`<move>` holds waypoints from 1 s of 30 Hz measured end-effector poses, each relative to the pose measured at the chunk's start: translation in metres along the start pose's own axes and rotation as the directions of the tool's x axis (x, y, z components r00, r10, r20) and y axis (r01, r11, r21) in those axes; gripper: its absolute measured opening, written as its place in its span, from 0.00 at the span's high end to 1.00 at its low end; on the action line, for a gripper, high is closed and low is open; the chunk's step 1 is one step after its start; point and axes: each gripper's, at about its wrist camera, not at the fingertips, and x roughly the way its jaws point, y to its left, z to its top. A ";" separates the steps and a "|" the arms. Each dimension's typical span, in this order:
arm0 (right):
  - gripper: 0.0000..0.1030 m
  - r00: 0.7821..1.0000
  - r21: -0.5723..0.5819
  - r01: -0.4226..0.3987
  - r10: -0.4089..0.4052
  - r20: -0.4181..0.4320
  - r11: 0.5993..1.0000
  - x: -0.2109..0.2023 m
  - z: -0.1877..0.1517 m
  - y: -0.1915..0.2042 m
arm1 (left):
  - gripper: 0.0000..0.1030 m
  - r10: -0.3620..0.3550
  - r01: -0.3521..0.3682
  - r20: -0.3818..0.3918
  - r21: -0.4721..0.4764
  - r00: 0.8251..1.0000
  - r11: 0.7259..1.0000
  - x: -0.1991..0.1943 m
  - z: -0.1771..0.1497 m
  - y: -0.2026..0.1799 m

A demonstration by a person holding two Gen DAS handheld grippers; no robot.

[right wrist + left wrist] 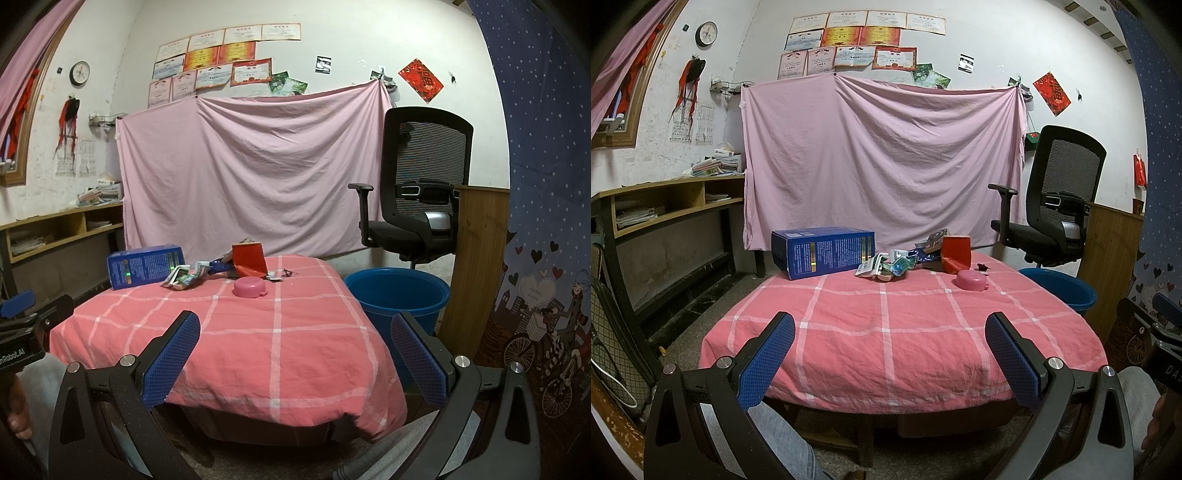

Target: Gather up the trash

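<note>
The left gripper [890, 354] is held low before the near edge of the table, its two blue-padded fingers [768, 362] spread wide with nothing between them. The right gripper [295, 354] is held just beside it at the same height, likewise splayed wide and empty; its own two blue pads [173, 360] frame the table's near right corner. Ahead of both grippers one table is seen, covered by a pink checked cloth [886, 332], the near half of which is bare. At the far side of the cloth, well apart from either gripper, the trash is gathered: one blue carton [823, 253] lies on its side ahead and to the left, one heap of crumpled wrappers [890, 266] lies just right of it, and one red packet [956, 253] stands tilted beside the heap. One pink round lid-like container [971, 280] rests slightly nearer, in front of the red packet. Beyond the right gripper, beside the table's right edge, one blue bucket [399, 295] stands on the floor. Behind it one black office chair [417, 184] is seen, and one pink sheet [882, 155] is hung across the far wall. One wall clock [706, 34] is mounted far up to the left.
</note>
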 end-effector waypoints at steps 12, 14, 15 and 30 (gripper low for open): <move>0.00 0.999 0.013 -0.040 0.040 0.026 0.999 0.008 0.013 0.011 | 0.02 0.015 -0.015 0.045 0.006 0.999 1.000 0.010 0.039 -0.008; 0.00 0.998 0.014 -0.046 0.046 0.040 0.999 0.014 0.020 0.006 | 0.02 0.021 -0.021 0.050 -0.002 0.999 1.000 0.017 0.043 -0.007; 0.00 0.998 0.013 -0.049 0.048 0.049 0.999 0.018 0.023 0.007 | 0.02 0.024 -0.023 0.050 -0.007 0.998 1.000 0.023 0.047 -0.006; 0.00 0.989 -0.014 -0.091 0.092 0.112 0.996 0.115 0.069 0.025 | 0.02 0.082 -0.082 0.107 -0.007 0.991 0.997 0.130 0.081 0.034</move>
